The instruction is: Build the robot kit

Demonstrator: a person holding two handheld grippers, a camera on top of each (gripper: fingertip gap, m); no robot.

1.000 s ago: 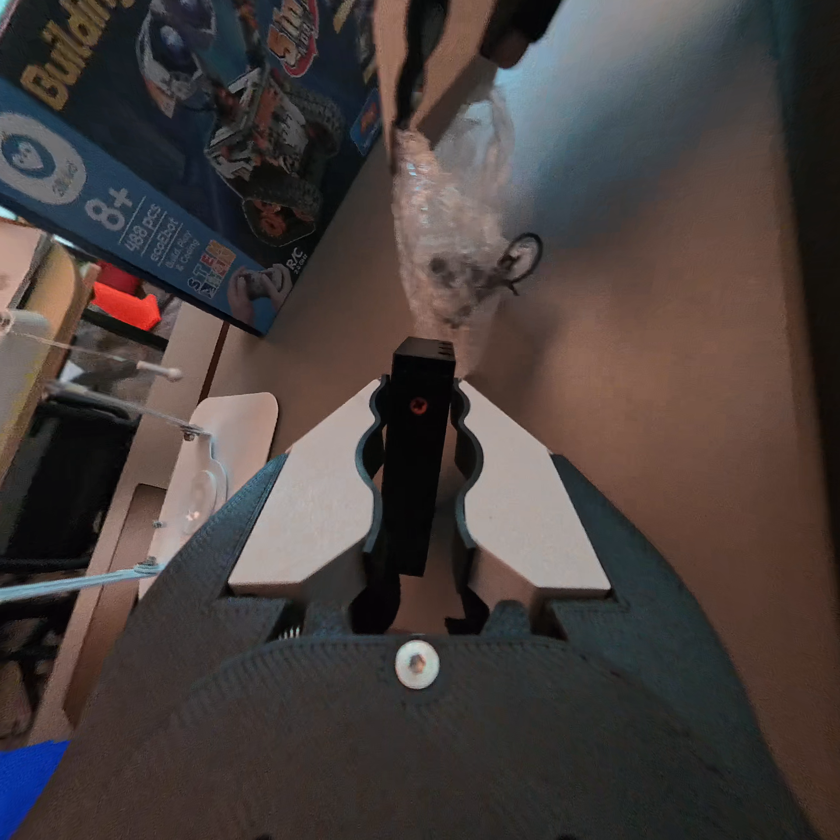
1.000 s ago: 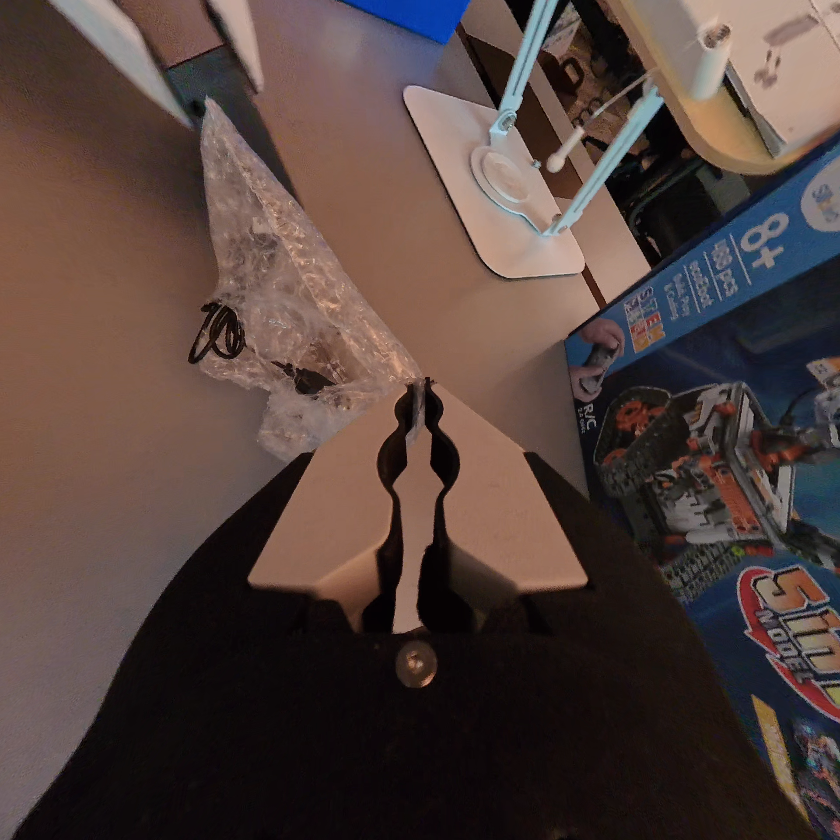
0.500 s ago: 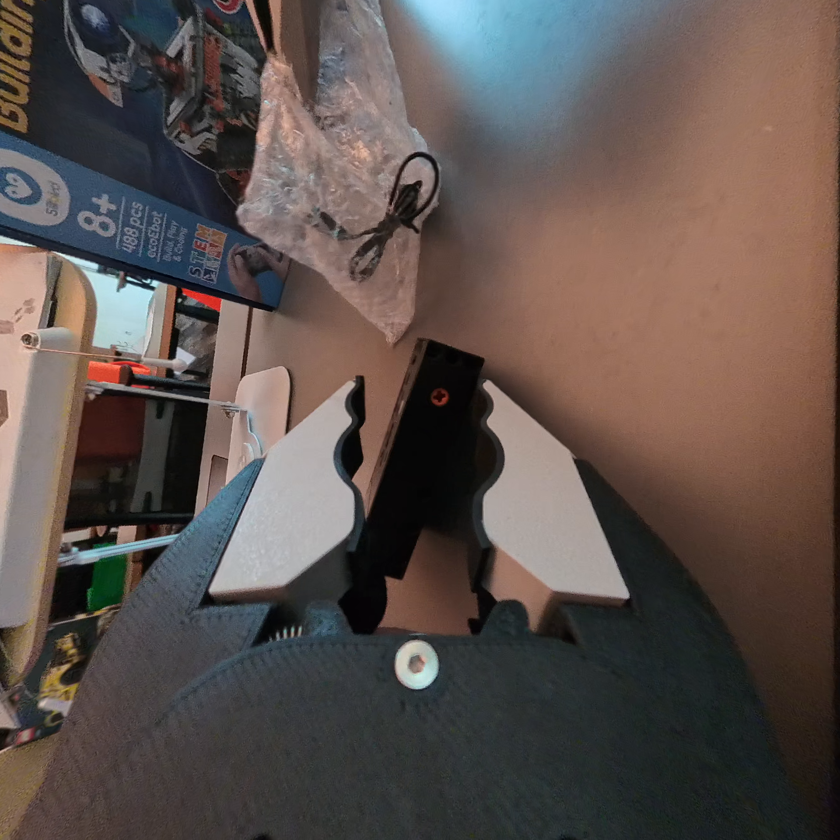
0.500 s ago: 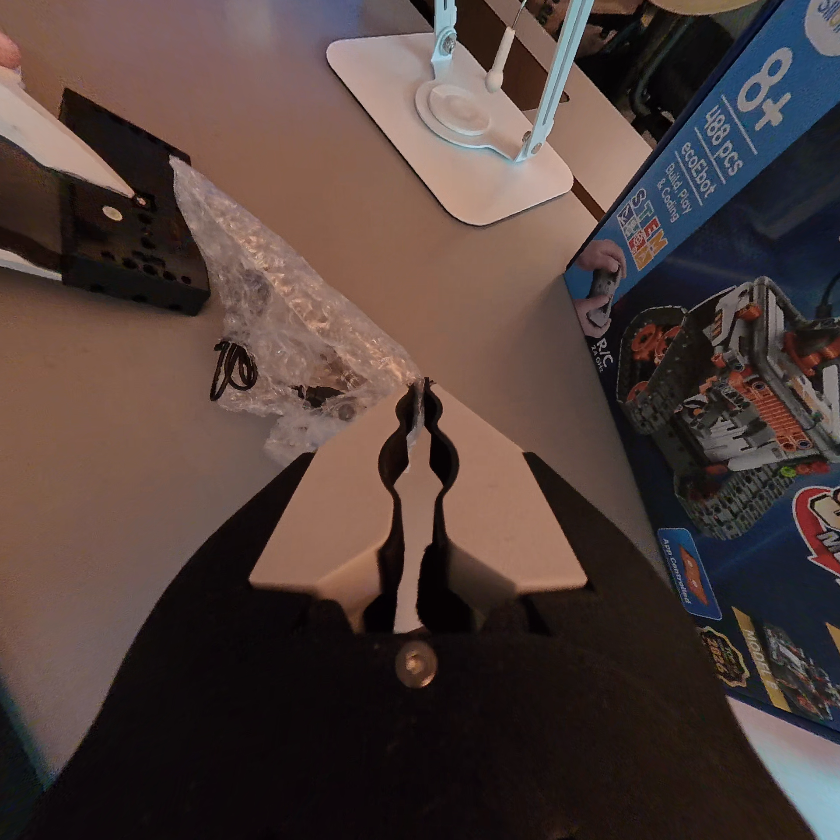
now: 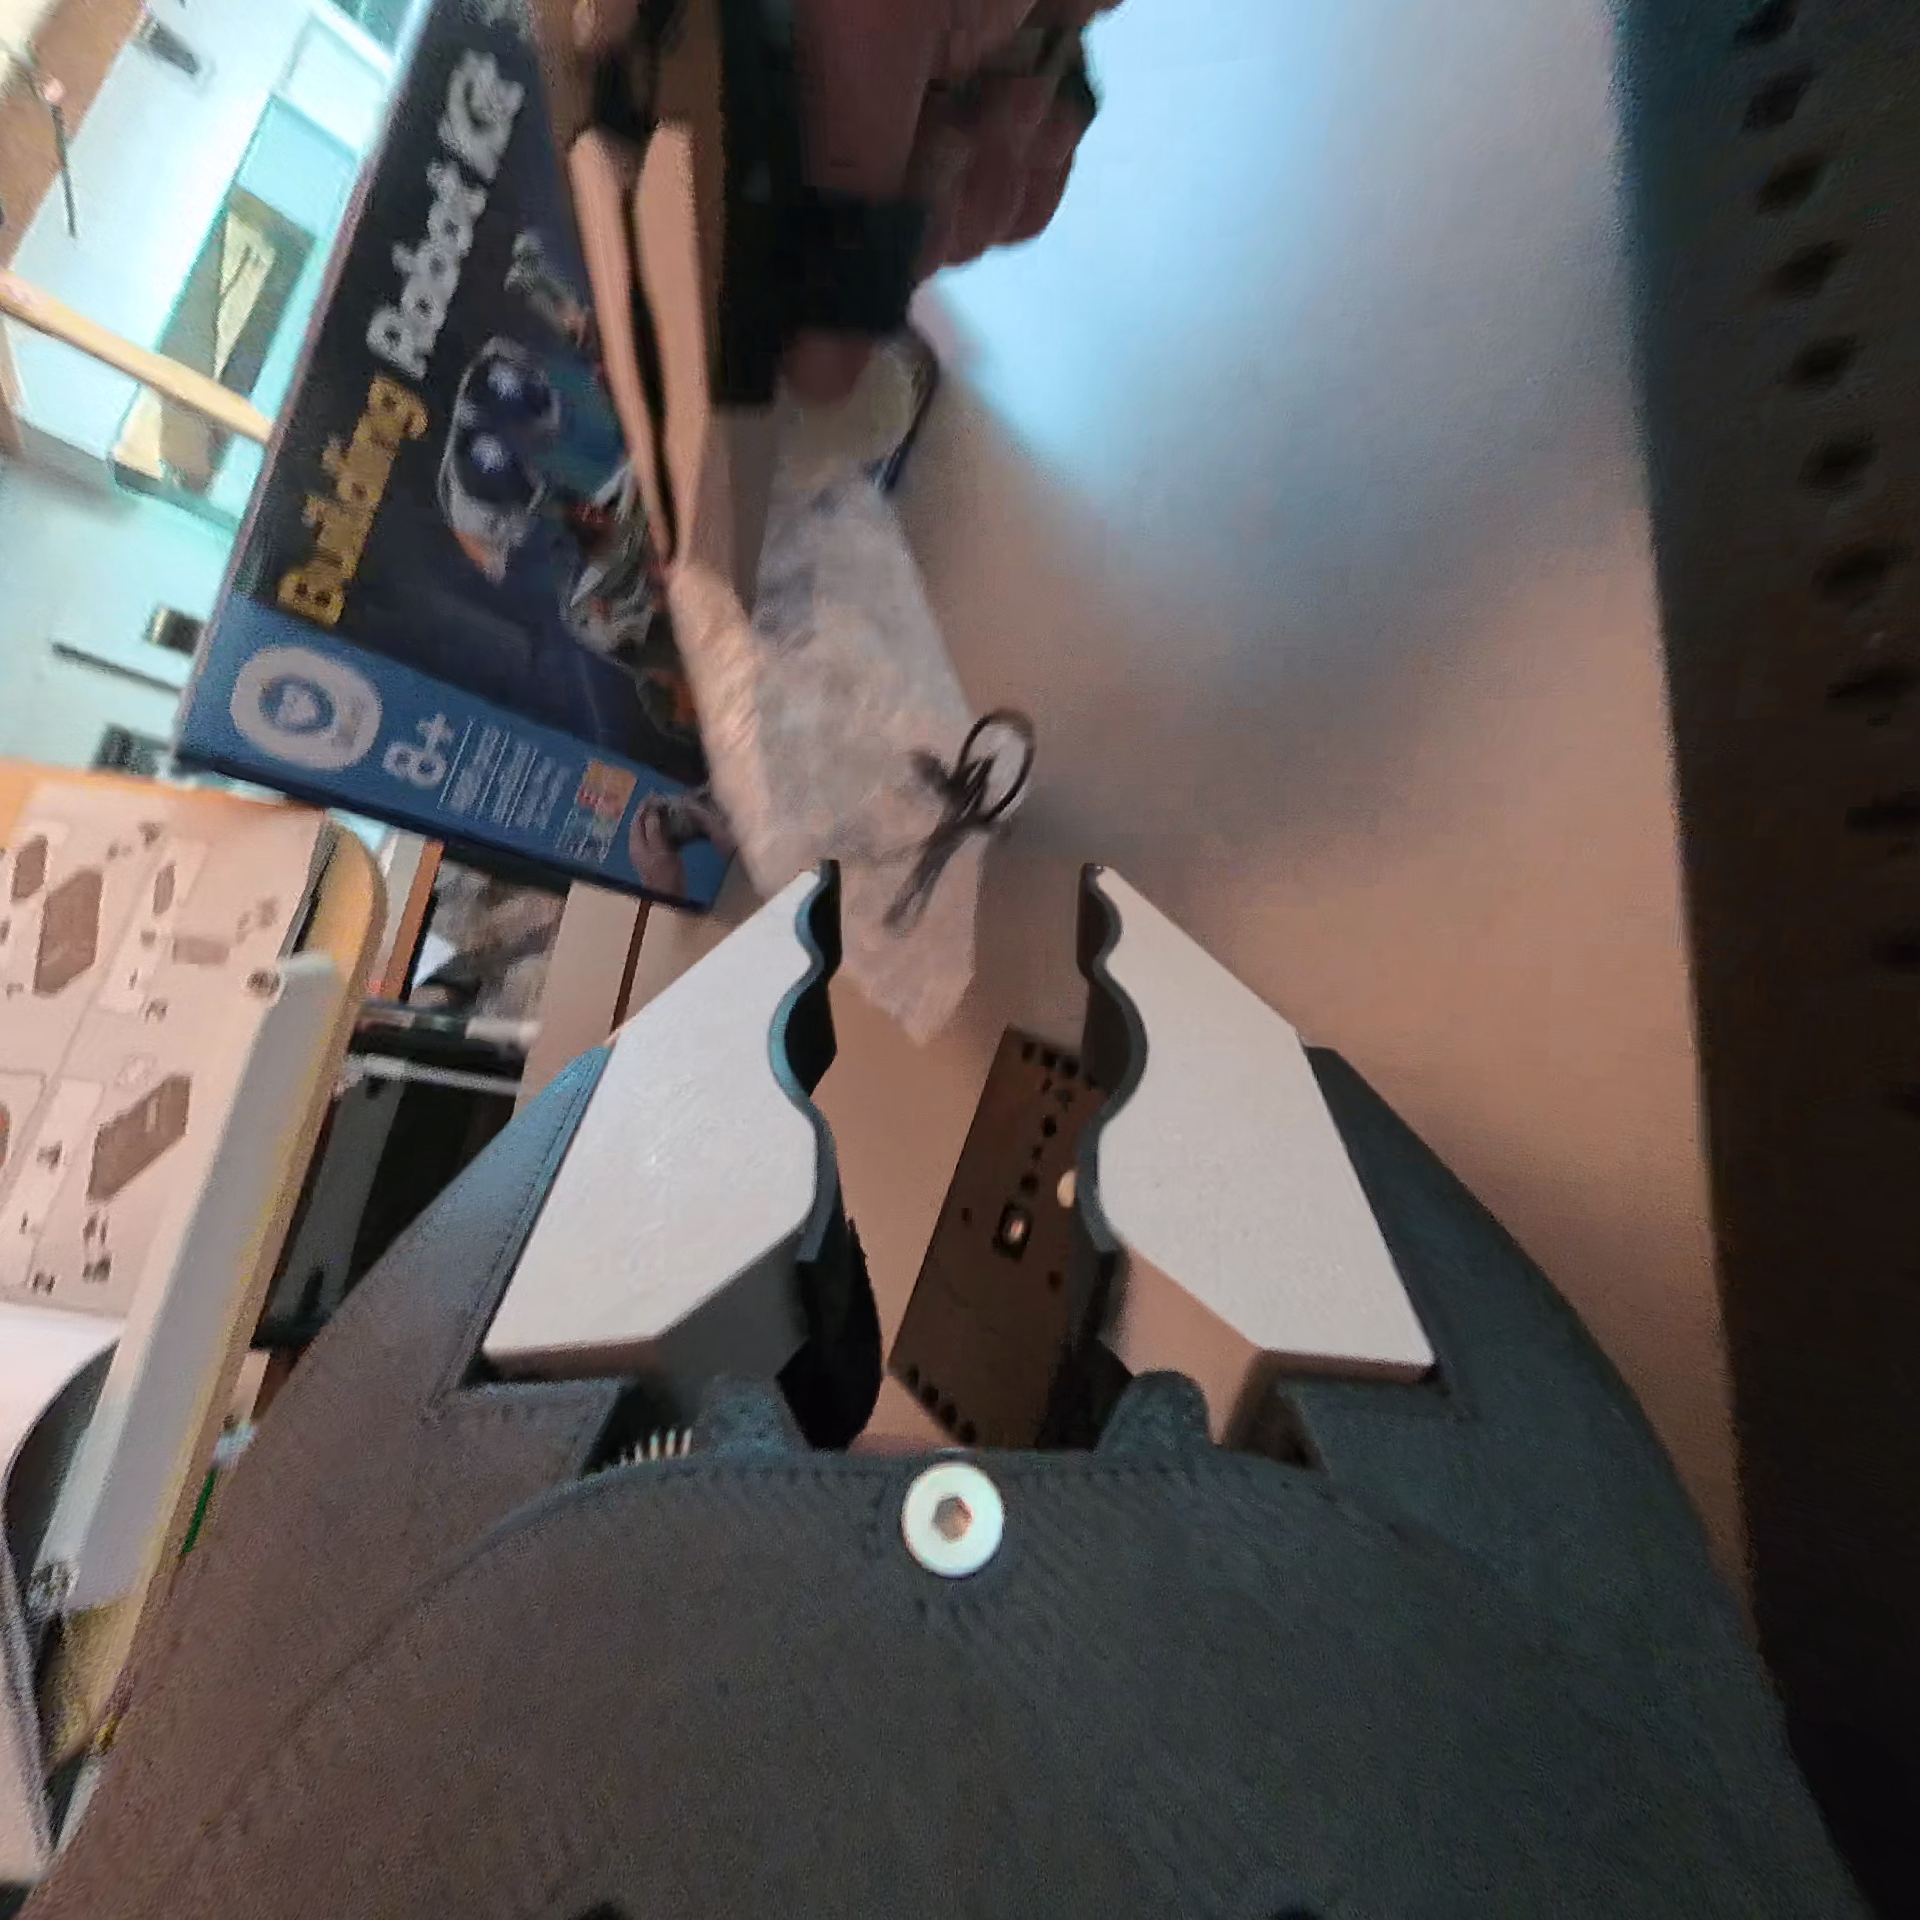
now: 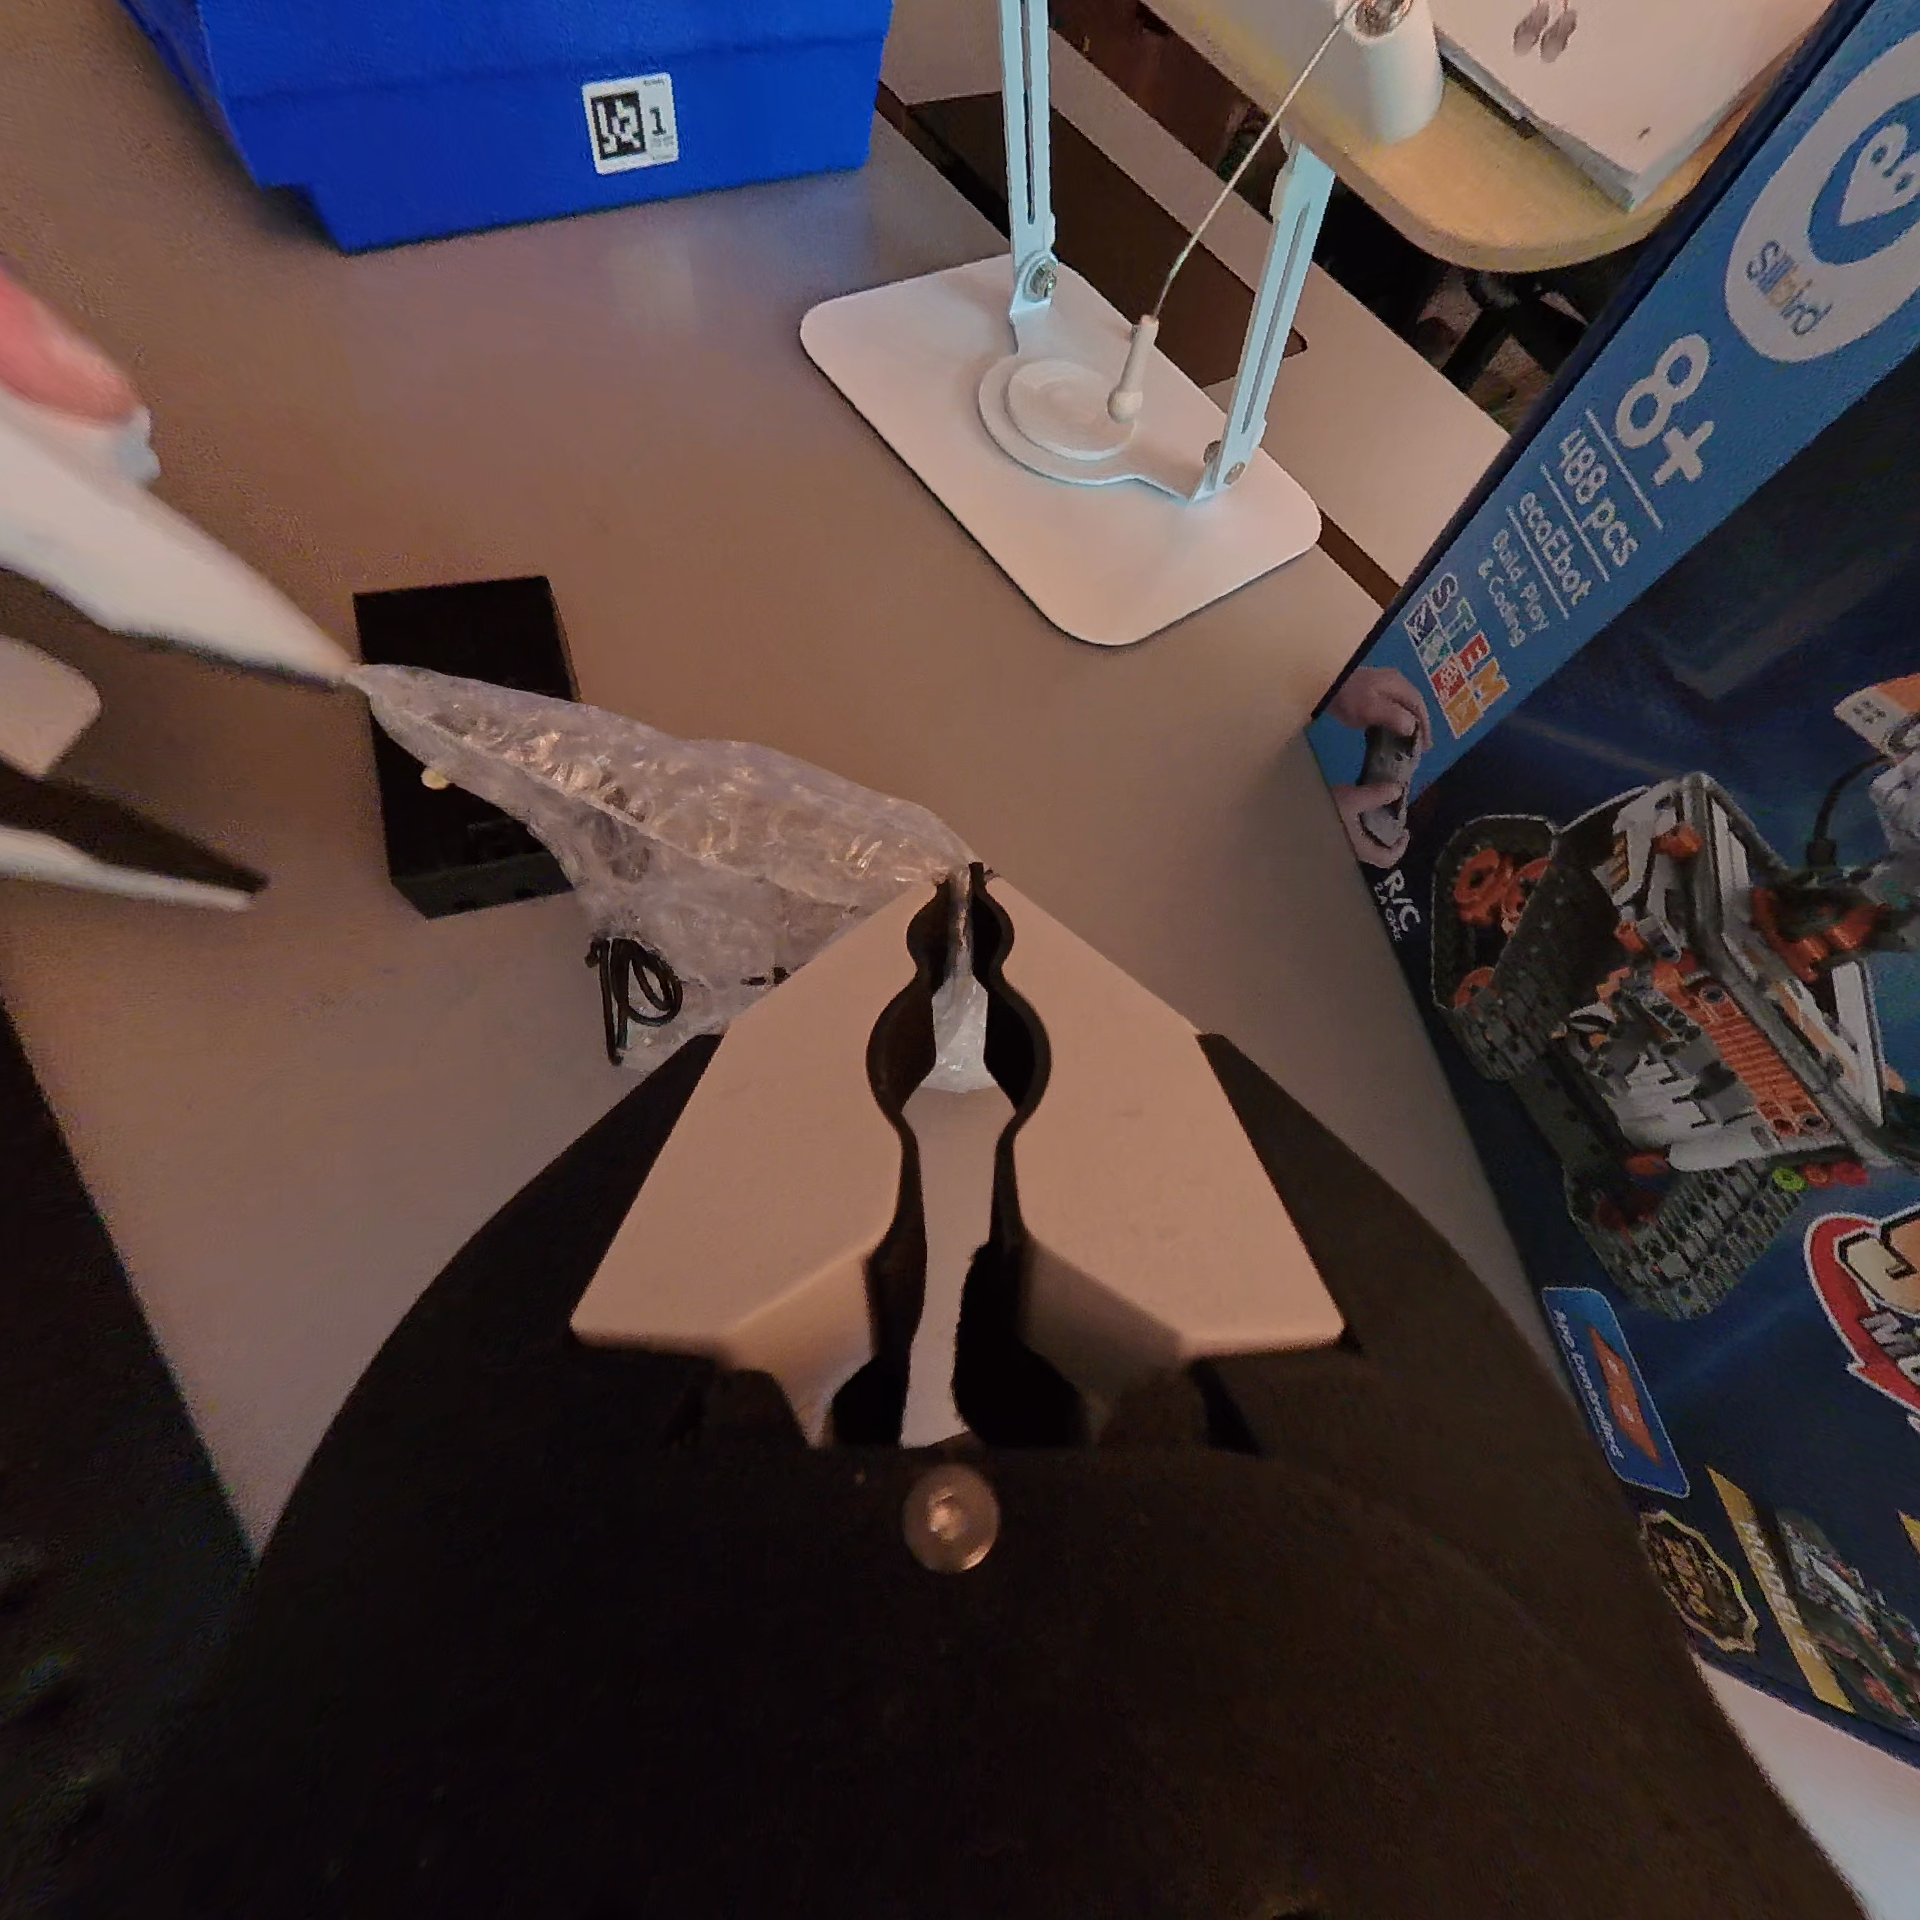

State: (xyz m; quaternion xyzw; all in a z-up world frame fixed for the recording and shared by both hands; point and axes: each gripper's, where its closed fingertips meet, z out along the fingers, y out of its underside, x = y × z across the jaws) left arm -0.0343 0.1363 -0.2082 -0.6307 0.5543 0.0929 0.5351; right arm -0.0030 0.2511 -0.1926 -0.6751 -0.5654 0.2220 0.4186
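**Two grippers, a bubble bag and a black box**

On the far left, the left gripper (image 5: 956, 904) has its two fingers spread wide apart. It holds nothing. In the right wrist view one of its pale fingers (image 6: 208, 603) reaches the far corner of the bubble bag (image 6: 707, 821); I cannot tell if it truly touches. A small black box (image 5: 1013, 1226) lies on the table (image 5: 1351, 727). In the left wrist view it shows down in the gap between the fingers, close to the right one. In the right wrist view the same box lies flat just behind the bag, partly hidden by it.

In the middle is the clear bubble bag. It is stretched out above the table. A thin black wire (image 6: 634, 992), rolled in loops, hangs by its lower edge.

Next comes the right gripper (image 6: 966, 883). Its fingers are squeezed together on the near corner of the bag, and a bit of the plastic pokes through between them.

Behind the bag stands a white lamp base (image 6: 1060, 457) with thin white arms. Farther back sits a blue bin (image 6: 540, 114) with a square sticker.

On the right stands a big blue toy box (image 6: 1662, 831) with a picture of a robot car. It is near the right gripper but not touching it.
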